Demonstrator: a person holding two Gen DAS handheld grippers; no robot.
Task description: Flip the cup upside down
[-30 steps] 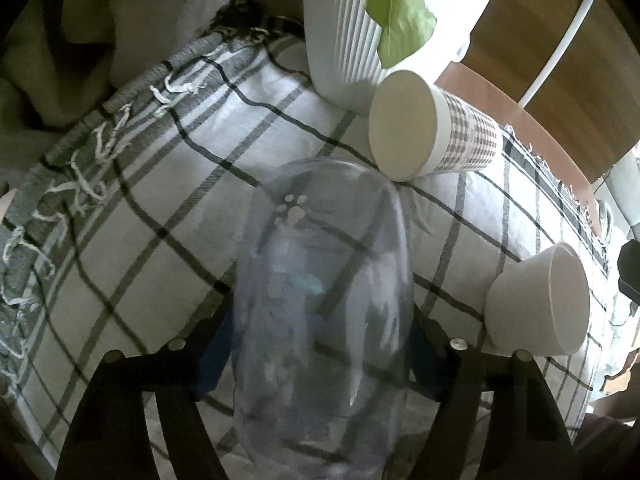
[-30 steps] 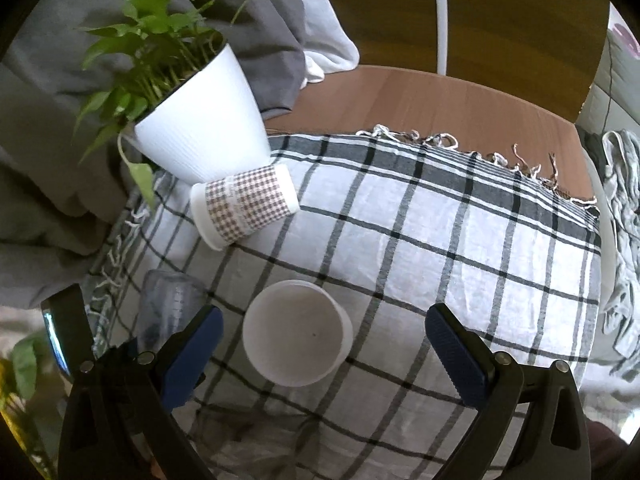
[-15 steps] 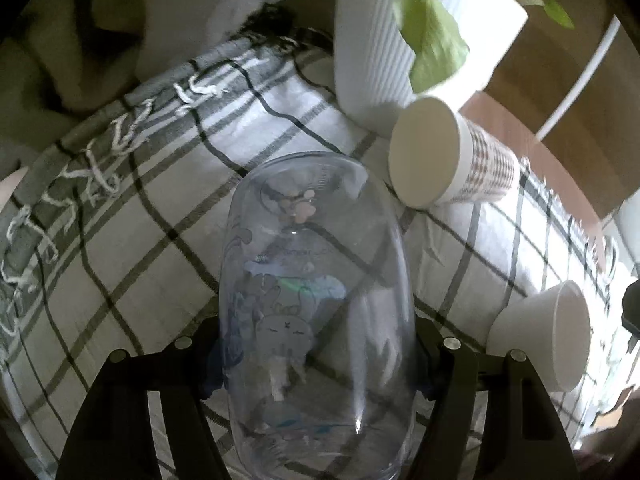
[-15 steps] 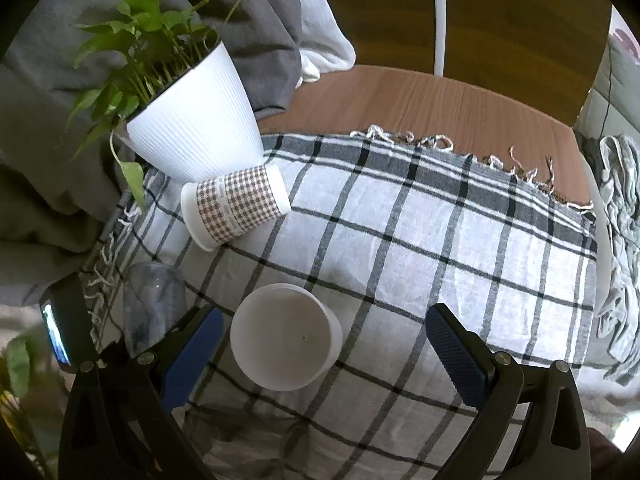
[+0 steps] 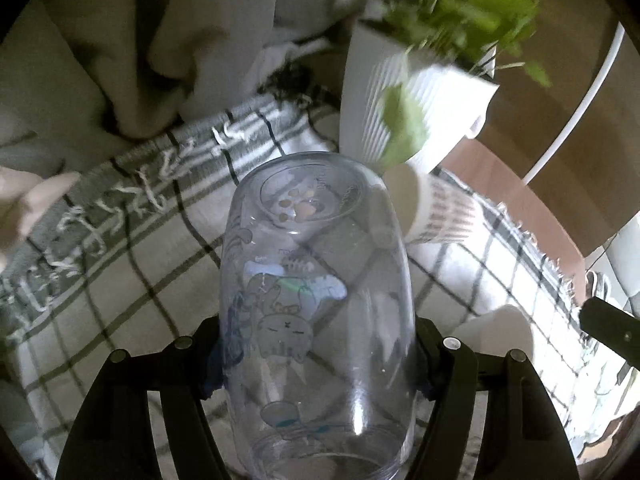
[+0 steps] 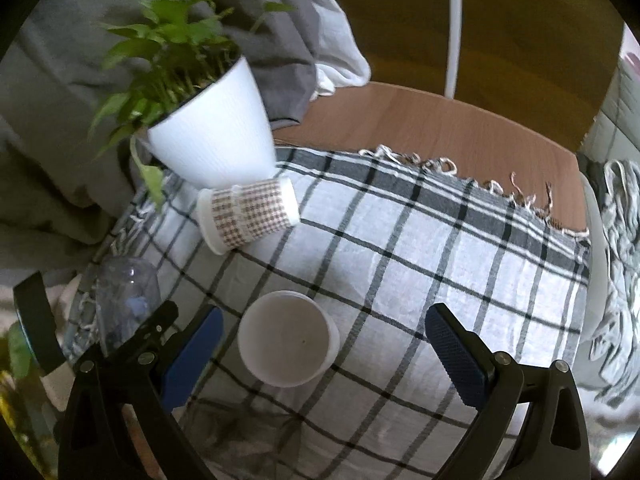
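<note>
clear cup [image 5: 316, 320] in left hand-held gripper [image 5: 316, 354]

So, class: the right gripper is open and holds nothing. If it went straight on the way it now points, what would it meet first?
Most likely the plain white cup, which sits low between the open right gripper, nearer its left finger. Beyond it lies only checked cloth. Depth is hard to judge here.

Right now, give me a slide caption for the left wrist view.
Left gripper clamps a clear cartoon-printed cup above the checked cloth, its base facing away, near a potted plant.
</note>
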